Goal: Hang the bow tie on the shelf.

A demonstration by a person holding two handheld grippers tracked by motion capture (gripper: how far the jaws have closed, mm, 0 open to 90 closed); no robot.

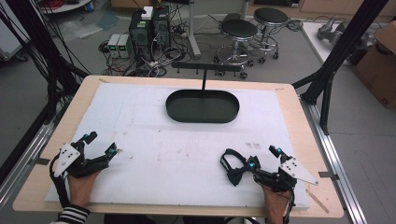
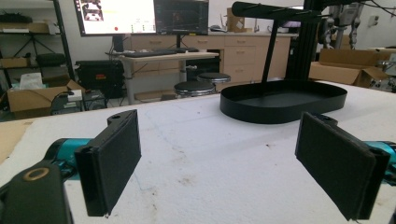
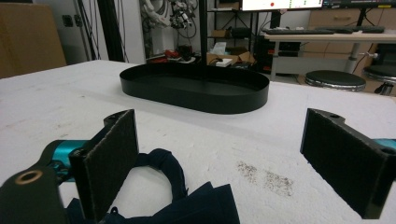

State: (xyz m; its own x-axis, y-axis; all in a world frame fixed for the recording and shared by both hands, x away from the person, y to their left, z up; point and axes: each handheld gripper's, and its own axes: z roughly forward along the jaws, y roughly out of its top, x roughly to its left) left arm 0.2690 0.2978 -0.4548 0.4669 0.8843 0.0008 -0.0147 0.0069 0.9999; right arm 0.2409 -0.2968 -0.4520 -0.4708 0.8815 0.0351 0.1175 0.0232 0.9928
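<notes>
White foam sheeting (image 1: 154, 140) covers a wooden table (image 1: 306, 140) in a cluttered lab, and both grippers rest on it near the front edge. Right gripper (image 1: 265, 156), at about 5 o'clock on the sheet: jaws spread wide apart, gripping nothing. Its left jaw lies just against a dark navy bow tie (image 1: 235, 169), whose strap loop (image 3: 163, 170) curls on the foam beside that jaw in the right gripper view; the knot and wings lie at the bottom of that view. A small patch of dark specks (image 3: 266, 177) marks the foam between the jaws. Left gripper (image 1: 100, 143), at about 7 o'clock: jaws likewise wide apart and empty, with bare foam between them; a hand in a striped cuff (image 1: 74, 215) holds it.

At 12 o'clock, well apart from both grippers, stands a black oval tray (image 1: 202, 106) with a thin upright post (image 1: 204, 80) carrying a crossbar (image 1: 205, 67). Nothing lies between either gripper and the tray.

Beyond the table: two round black stools (image 1: 238, 30), computer towers (image 1: 149, 25) amid tangled cables, cardboard boxes (image 1: 380, 60), and, in the left gripper view, monitors (image 2: 140, 16) on a desk; their on-screen text is too small to read.
</notes>
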